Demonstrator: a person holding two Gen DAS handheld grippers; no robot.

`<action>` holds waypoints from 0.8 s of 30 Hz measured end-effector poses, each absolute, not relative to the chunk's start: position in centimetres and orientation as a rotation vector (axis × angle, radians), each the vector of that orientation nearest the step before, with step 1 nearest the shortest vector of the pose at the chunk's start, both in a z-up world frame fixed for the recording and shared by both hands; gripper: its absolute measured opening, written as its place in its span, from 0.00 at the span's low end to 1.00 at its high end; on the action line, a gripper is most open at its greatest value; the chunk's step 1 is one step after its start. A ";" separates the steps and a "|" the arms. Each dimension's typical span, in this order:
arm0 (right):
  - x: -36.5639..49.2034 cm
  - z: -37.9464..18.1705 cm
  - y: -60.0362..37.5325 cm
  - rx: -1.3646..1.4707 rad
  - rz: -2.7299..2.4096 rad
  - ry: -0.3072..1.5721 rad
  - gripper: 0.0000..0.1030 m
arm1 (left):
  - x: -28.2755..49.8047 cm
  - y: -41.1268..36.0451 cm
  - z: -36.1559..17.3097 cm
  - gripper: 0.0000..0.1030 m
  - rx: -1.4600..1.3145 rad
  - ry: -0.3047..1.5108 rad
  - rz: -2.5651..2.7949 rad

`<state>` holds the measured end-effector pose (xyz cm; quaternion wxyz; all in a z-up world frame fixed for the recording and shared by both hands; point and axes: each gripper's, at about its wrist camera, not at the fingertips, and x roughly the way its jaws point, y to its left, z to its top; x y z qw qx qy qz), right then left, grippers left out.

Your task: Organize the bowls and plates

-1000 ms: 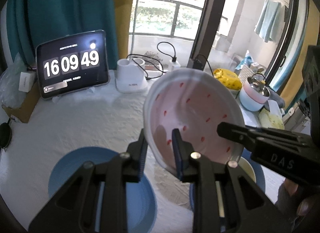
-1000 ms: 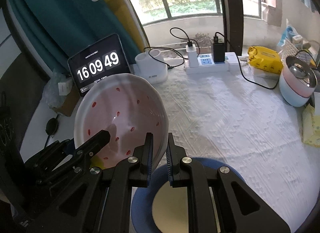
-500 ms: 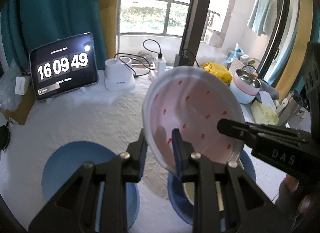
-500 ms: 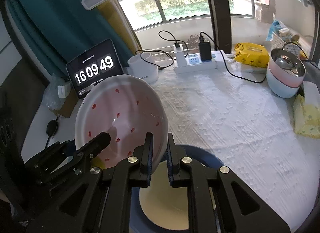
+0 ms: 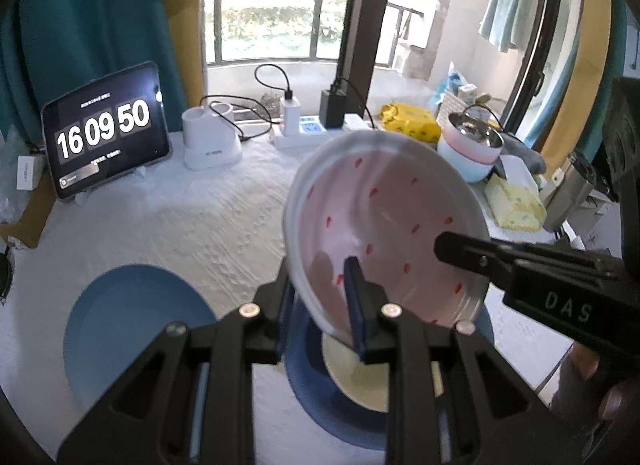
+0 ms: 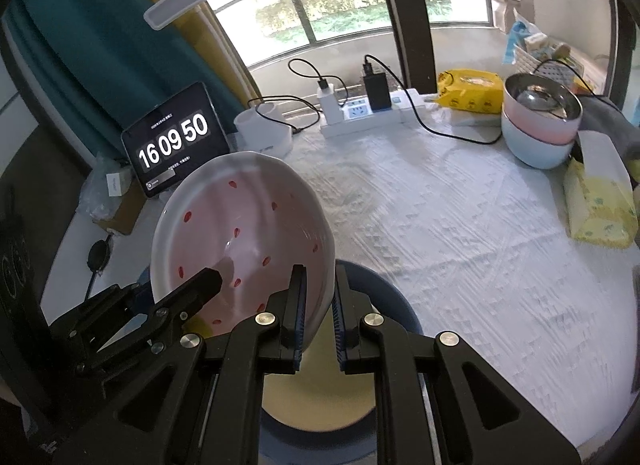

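Note:
A pink bowl with red specks (image 5: 392,233) hangs tilted above the white tablecloth, held by both grippers. My left gripper (image 5: 320,269) is shut on its left rim, one finger inside and one outside. My right gripper (image 6: 319,271) is shut on the opposite rim of the bowl (image 6: 248,233). Right below it lies a dark blue plate (image 6: 392,297) with a cream plate (image 6: 320,397) on top. A light blue plate (image 5: 132,321) lies on the cloth to the left.
At the back stand a tablet clock (image 5: 104,129), a white lamp base (image 5: 210,145) and a power strip (image 6: 368,113) with cables. Stacked bowls (image 6: 540,125), a yellow pack (image 6: 470,89) and a tissue pack (image 6: 600,201) sit at the right.
Both grippers carried the pink bowl to the right, away from the light blue plate and over the dark blue plate with the cream plate. The grips did not change.

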<state>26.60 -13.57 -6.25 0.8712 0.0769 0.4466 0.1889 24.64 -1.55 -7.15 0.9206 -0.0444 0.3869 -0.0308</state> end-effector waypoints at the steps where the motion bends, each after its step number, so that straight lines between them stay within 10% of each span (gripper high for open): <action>1: 26.5 -6.4 -13.8 0.163 0.392 0.937 0.13 | 24.6 -1.7 -7.3 0.24 -0.089 0.798 -0.066; 24: 24.2 -9.2 -16.2 0.172 0.347 0.984 0.13 | 23.0 -4.4 -10.1 0.24 -0.063 0.863 -0.102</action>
